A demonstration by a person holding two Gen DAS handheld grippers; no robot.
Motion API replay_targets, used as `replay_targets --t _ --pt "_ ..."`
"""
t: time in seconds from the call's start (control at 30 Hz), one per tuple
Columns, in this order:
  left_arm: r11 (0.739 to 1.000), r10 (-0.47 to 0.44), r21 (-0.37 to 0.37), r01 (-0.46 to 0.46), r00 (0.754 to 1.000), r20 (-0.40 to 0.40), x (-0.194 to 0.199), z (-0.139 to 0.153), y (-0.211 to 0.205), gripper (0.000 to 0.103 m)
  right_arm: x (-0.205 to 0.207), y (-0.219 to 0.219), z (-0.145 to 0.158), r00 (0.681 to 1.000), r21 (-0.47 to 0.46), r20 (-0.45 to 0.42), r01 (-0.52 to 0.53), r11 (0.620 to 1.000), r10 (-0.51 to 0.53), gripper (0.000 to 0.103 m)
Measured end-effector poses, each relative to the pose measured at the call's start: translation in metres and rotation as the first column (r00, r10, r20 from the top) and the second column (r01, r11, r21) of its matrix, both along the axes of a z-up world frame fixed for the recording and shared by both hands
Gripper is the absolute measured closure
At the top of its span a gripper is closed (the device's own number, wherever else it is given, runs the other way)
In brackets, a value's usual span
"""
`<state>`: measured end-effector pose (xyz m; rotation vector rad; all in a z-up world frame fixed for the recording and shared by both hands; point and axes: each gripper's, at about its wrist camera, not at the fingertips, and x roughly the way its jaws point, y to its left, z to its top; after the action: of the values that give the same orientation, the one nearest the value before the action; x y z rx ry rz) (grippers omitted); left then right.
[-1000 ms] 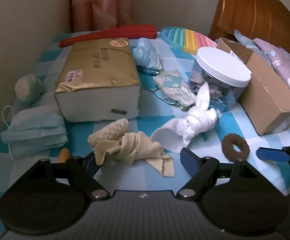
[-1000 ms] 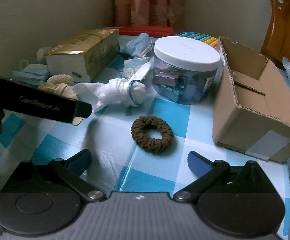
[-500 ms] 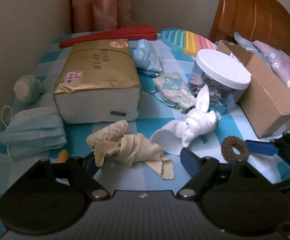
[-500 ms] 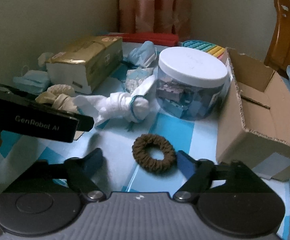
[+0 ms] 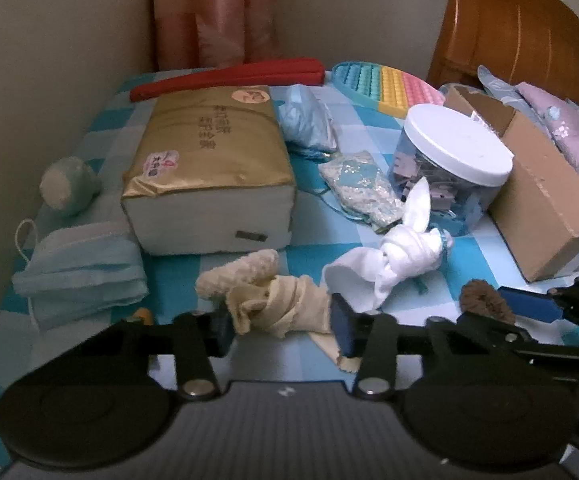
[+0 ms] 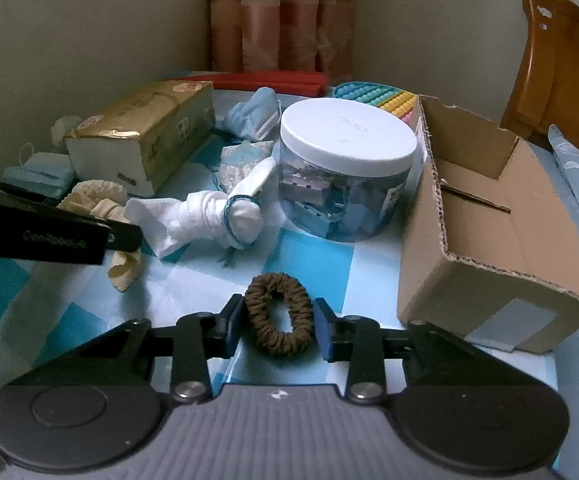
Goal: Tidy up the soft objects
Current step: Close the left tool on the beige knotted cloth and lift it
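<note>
Here, cardboard box (image 6: 485, 216) empty; lidded jar (image 6: 345, 172) holds small pieces.

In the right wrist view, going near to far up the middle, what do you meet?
Brown scrunchie between the closing jaws → white-lidded jar → rainbow pop toy → pink curtain.

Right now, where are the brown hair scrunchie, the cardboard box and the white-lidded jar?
brown hair scrunchie (image 6: 278, 315): right wrist view, its left band.
cardboard box (image 6: 485, 280): right wrist view, its near side wall.
white-lidded jar (image 6: 347, 132): right wrist view, middle of its lid.
</note>
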<state>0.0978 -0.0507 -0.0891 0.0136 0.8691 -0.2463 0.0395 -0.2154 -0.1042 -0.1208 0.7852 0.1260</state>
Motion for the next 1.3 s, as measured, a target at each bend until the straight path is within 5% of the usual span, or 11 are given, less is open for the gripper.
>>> replay_targets --t 0.33,0.9,1.3 --pt "0.997 -0.056 -0.053 0.055 0.998 -0.008 -0.024 0.021 0.008 0.061 -0.022 0.0 0.016 1.0 -0.007 0.02 -0.005 1.0 0.005 0.062" --pt "0.992 -0.125 0.005 0.125 0.992 0.023 -0.079 0.058 0.004 0.061 -0.064 -0.029 0.062 0.993 -0.01 0.115 -0.029 1.0 0.03 0.062" --pt "0.988 -0.153 0.005 0.153 0.987 0.042 -0.078 0.073 -0.019 0.061 -0.02 -0.091 0.088 0.972 -0.048 0.23 0.064 0.997 -0.051 0.062"
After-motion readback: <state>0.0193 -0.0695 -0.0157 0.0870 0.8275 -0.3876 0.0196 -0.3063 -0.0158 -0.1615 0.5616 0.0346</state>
